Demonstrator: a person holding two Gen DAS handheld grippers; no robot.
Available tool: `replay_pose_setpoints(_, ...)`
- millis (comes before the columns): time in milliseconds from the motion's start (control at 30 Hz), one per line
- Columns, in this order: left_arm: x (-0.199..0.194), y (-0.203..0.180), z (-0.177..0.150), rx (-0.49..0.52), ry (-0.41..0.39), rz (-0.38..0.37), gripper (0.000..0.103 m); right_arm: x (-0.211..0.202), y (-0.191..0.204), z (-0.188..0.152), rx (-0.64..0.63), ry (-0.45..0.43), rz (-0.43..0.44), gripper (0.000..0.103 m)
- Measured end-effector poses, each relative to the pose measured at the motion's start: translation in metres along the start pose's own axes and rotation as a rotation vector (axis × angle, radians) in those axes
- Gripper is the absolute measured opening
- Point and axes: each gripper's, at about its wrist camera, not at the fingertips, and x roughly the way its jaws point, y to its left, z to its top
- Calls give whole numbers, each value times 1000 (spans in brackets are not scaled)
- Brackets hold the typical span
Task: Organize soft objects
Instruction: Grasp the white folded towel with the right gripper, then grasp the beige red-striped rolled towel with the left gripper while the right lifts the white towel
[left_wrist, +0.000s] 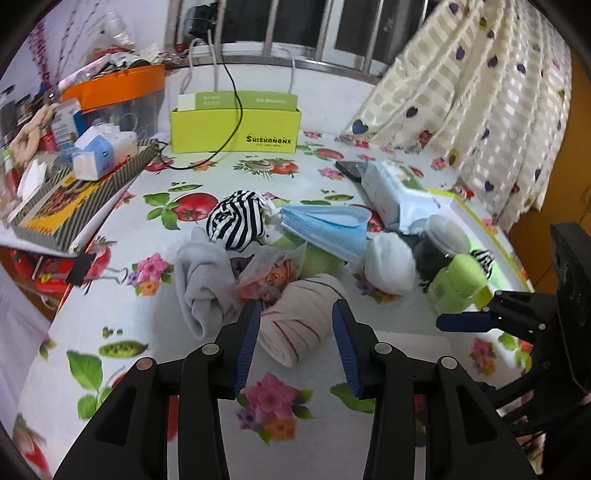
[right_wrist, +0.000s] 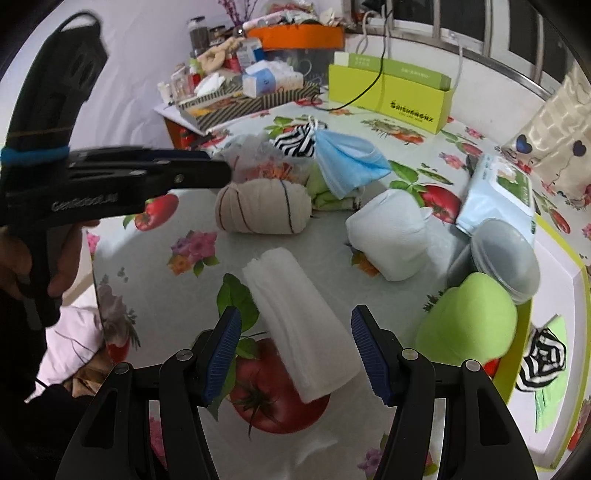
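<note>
A folded white cloth (right_wrist: 301, 330) lies on the fruit-patterned surface (right_wrist: 166, 295), between the wide-open jaws of the right gripper (right_wrist: 295, 350). The left gripper (left_wrist: 295, 343), jaws also wide, frames a rolled cream striped cloth (left_wrist: 299, 325) near a blue face mask (left_wrist: 325, 225)

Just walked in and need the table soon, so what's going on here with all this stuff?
A person is sorting a heap of soft things on the fruit-print tablecloth. The left hand-held gripper is open around a rolled beige striped sock. The right hand-held gripper is open around a folded white cloth. Neither is gripped yet; a blue face mask lies in the heap.
</note>
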Motion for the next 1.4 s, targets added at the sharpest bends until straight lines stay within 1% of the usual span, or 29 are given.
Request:
replay_pose_setpoints(100, 13, 0, 2, 50, 17, -3, 42, 8, 1, 0, -12, 19, -8, 62)
replay_pose_setpoints(267, 31, -1, 2, 132, 45, -35, 43, 15, -1, -2, 0, 46, -21, 62)
replay_pose_setpoints(367, 38, -3, -3, 159, 71, -66, 49, 16, -4, -3, 22, 51, -6, 62)
replay_pose_setpoints(433, 39, -6, -6, 178, 87, -92, 50, 15, -5, -5, 32, 49, -2, 56)
replay_pose_setpoints(467, 39, -8, -8, 190, 93, -93, 50, 14, -5, -6, 34, 49, -2, 49)
replay_pose_setpoints(500, 38, -10, -11, 205, 100, -97, 50, 13, -6, -7, 35, 49, 0, 46)
replay_pose_setpoints(567, 39, -12, -15, 213, 110, -118, 50, 12, -6, -8, 39, 48, -2, 45)
replay_pose_setpoints(667, 46, -13, -15, 199, 119, -107, 50, 12, -8, -9, 48, 45, -4, 39)
replay_pose_setpoints(733, 51, -10, -13, 158, 126, -113, 50, 12, -8, -9, 54, 40, -6, 35)
replay_pose_setpoints(800, 55, -9, -13, 127, 129, -117, 50, 11, -8, -9, 58, 33, -6, 29)
replay_pose_setpoints(900, 58, -6, -16, 80, 128, -113, 50, 6, -8, -12, 71, 22, -9, 25)
replay_pose_setpoints(1000, 57, -6, -20, 49, 115, -103, 46, 4, -10, -14, 82, 18, -9, 24)
replay_pose_setpoints(1233, 42, -13, -29, 5, 96, -75, 45, -7, -9, -18, 101, -15, -13, 23)
replay_pose_setpoints(1400, 19, -16, -30, -31, 51, -49, 45, -20, -5, -17, 98, -53, -14, 23)
